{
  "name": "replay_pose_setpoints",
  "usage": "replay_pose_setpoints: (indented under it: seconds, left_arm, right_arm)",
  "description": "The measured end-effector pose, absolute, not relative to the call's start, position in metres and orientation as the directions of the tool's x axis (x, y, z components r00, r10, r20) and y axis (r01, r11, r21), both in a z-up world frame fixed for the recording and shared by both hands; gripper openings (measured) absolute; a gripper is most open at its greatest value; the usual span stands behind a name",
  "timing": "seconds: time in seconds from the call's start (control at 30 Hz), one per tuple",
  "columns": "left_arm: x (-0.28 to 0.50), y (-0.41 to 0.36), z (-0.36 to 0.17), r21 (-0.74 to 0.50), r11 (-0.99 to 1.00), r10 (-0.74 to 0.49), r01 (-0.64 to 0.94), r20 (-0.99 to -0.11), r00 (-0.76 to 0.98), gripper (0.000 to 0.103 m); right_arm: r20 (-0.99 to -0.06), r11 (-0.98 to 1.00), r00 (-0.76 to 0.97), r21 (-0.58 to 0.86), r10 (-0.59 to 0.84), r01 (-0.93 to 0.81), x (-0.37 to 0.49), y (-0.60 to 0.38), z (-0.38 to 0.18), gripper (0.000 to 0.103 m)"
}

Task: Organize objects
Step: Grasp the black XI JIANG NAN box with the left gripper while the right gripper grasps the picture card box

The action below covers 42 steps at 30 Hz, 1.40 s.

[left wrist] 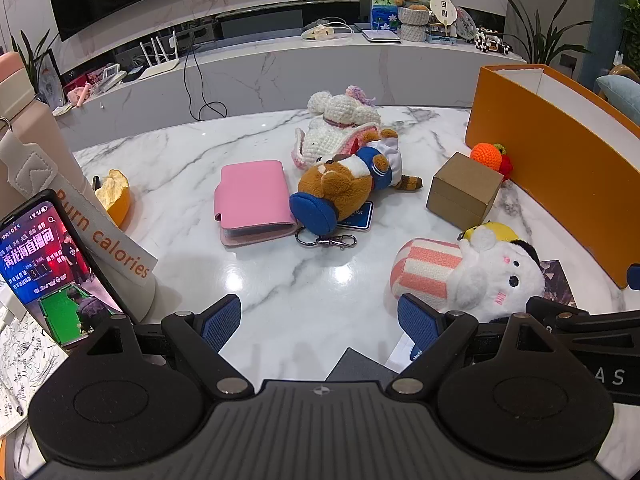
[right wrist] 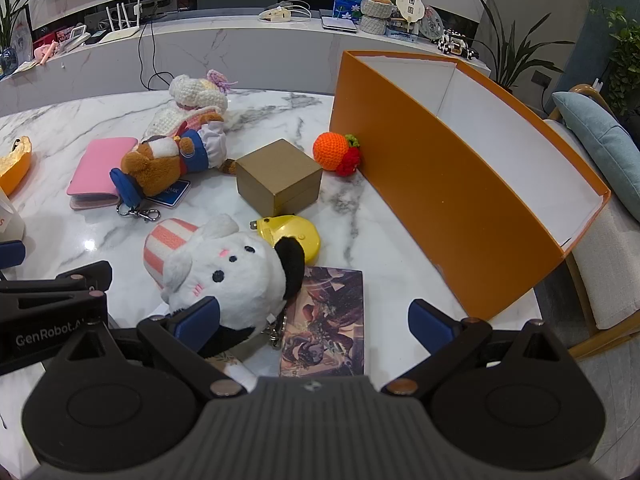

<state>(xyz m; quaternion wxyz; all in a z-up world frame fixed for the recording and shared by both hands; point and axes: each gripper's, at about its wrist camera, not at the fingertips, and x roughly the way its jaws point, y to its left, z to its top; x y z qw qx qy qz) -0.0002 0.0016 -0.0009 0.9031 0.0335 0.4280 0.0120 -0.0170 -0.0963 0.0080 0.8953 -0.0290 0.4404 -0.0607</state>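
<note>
Two grippers are hovering over the marble table (left wrist: 168,152), both with jaws standing wide and nothing between the pads. The left gripper (left wrist: 320,320) is hanging above bare marble, while the right gripper (right wrist: 316,316) is sitting just over a white plush rabbit (right wrist: 236,276) with a pink-striped hat; its left pad is showing in front of the plush's edge, though contact cannot be told. Beside the rabbit a patterned card (right wrist: 324,320) is lying flat, and a yellow gadget (right wrist: 296,232) is peeking out behind it. Farther on, a brown cardboard box (right wrist: 278,176) is standing near a crocheted orange (right wrist: 334,152), which is resting against the big orange box (right wrist: 440,184). To the left, a brown plush bear (left wrist: 344,184) is lying partly over a pink wallet (left wrist: 252,200), with a crocheted white doll (left wrist: 340,120) behind them.
</note>
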Motion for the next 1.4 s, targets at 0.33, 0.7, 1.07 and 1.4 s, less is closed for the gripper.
replay_pose_setpoints:
  seconds: [0.33,0.7,1.07,1.4]
  left_arm:
    - [-0.001,0.002,-0.001,0.074,0.997,0.053,0.006,-0.771,0.635,0.101]
    - [-0.007,0.007,0.003,0.052,0.999,0.032,0.012,-0.766,0.642,0.101]
    - [-0.013,0.016,0.005,0.033,0.999,0.009,0.026,-0.768,0.641,0.101]
    - [-0.020,0.003,0.000,0.020,0.987,-0.080,0.158,-0.793,0.604,0.101]
  right_arm:
    - [-0.786,0.991,0.604,-0.103,-0.134,0.086,-0.017,-0.097,0.008,0.100]
    - [-0.770,0.990,0.624,-0.127,-0.135,0.057,-0.019,-0.096,0.010,0.102]
    - [-0.725,0.994,0.689,-0.057,0.020,-0.089,-0.019,-0.112,0.013,0.102]
    - [-0.725,0.983,0.682,-0.045,0.092,-0.181,-0.011,-0.132,0.018,0.102]
